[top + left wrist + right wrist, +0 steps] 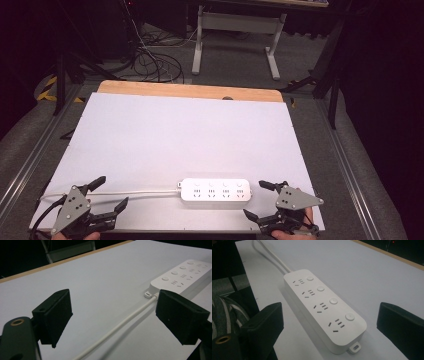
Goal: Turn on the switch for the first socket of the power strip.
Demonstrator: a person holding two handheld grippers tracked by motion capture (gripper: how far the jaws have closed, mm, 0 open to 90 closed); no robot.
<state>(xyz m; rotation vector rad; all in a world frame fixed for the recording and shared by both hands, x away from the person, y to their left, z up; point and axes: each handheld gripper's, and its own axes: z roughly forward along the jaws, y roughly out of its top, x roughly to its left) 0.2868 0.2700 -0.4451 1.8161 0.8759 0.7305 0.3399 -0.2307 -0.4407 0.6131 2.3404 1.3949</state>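
Note:
A white power strip [215, 190] with several sockets and round buttons lies flat near the table's front edge, also seen as the power strip [324, 307] and the power strip [182, 275]. Its white cable [130, 193] runs left along the board; this cable [117, 327] passes between the left jaws. My left gripper [114, 192] stands open at the front left, over the cable. My right gripper [259, 200] is open at the front right, its jaws set wide just beyond the strip's right end. Neither holds anything.
The white board [185, 135] covers a wooden table [190, 90] with a bare strip at the far edge. Beyond it stand a desk frame [235, 30] and loose floor cables [155, 60]. Metal rails [350, 165] flank the table.

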